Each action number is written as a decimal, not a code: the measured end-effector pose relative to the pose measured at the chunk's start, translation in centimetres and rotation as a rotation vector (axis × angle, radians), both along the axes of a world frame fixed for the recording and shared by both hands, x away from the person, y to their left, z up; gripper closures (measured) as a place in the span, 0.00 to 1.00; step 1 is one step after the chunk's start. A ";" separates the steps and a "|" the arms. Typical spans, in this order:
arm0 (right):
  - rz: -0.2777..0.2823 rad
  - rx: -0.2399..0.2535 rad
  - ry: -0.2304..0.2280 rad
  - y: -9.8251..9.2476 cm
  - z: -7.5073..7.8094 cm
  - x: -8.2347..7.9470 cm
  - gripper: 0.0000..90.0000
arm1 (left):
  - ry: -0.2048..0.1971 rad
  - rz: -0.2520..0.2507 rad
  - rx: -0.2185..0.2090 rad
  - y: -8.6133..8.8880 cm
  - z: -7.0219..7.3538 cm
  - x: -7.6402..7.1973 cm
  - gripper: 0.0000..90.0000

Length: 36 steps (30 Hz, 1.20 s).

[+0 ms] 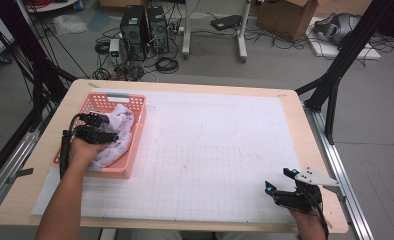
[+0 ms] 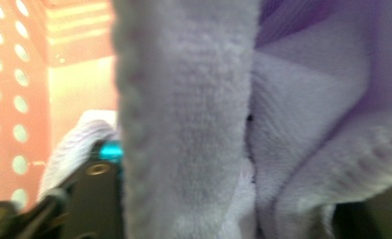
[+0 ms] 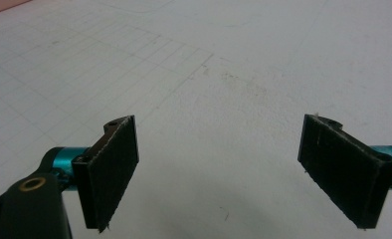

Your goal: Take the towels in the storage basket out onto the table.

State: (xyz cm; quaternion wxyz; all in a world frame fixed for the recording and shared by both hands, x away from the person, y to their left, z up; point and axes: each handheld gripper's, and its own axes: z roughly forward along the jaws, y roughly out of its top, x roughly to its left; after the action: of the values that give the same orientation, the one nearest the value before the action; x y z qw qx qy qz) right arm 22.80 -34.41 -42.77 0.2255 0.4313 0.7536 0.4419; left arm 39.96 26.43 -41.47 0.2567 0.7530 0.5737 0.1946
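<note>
A lilac towel lies bunched in a salmon plastic basket at the table's left. My left gripper reaches into the basket with its jaws around the cloth. In the left gripper view a thick fold of the towel fills the gap between the jaws, pressed against the left one, and the basket's holed wall stands at the left. My right gripper rests near the table's front right corner. In its own view the right gripper is open wide over the bare gridded mat, nothing between its pads.
A white gridded mat covers most of the wooden table. Beyond the far edge, computer towers, cables and a cardboard box sit on the floor. Black frame struts rise at both sides.
</note>
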 end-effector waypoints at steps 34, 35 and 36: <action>-0.011 0.014 0.000 0.0 0.2 -0.2 0.16 | -0.518 -0.041 -0.296 2.5 5.8 -5.1 0.63; -0.010 0.014 -0.002 0.0 0.2 -0.2 0.16 | -0.529 -0.045 -0.300 2.5 5.9 -5.2 0.63; -0.009 0.014 -0.003 0.0 0.2 -0.2 0.16 | -0.544 -0.053 -0.304 2.5 6.0 -5.3 0.63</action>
State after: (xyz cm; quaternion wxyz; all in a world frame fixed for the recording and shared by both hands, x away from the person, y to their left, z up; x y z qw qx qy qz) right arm 22.60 -34.38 -42.59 0.2257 0.4357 0.7481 0.4467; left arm 34.62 28.92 -35.48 0.5154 0.6412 0.4866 0.2941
